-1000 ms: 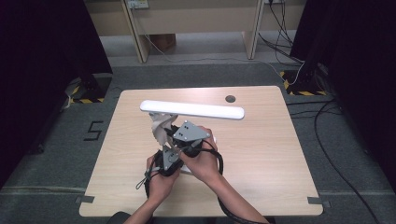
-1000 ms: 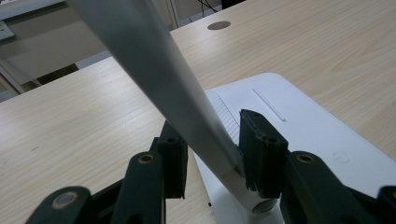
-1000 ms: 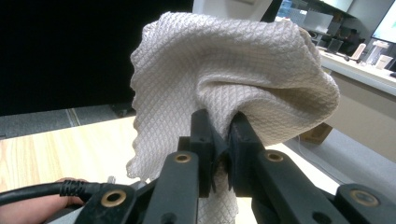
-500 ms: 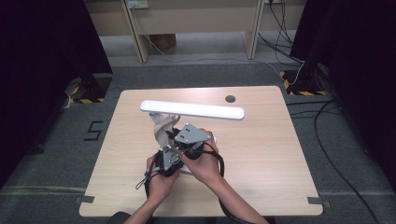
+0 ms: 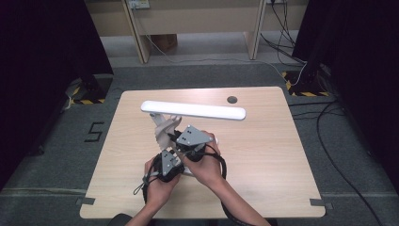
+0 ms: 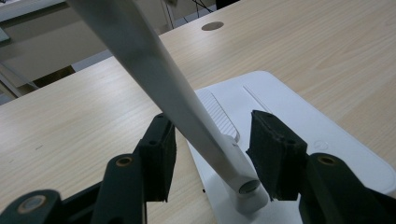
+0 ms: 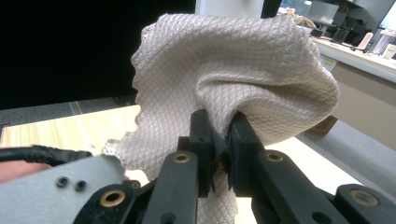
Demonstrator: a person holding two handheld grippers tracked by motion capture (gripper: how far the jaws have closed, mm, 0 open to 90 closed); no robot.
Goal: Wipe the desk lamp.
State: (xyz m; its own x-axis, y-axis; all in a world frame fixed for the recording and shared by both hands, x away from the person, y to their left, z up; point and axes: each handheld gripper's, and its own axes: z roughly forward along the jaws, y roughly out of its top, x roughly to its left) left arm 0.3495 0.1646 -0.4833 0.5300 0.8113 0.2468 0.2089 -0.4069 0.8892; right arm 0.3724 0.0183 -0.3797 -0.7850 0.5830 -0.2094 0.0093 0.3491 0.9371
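Left tongs [image 6: 208, 154], low on the bench [image 5: 282, 155]: jaws have just been opening and now stand apart on either side of the lamp arm [image 6: 154, 79] near its hinge, pads clear of it, above the white lamp base [image 6: 289, 116]. Right tongs [image 7: 219, 140], just beside them: jaws pinched tight on a fold of the beige waffle cloth [image 7: 233, 70], held up against the lamp below its long white head [image 5: 193, 109].

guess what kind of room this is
Probably a lab or recording workspace: a bare wooden table stands on grey carpet between dark curtains, with cables trailing across the floor and hazard-striped tape beside it.
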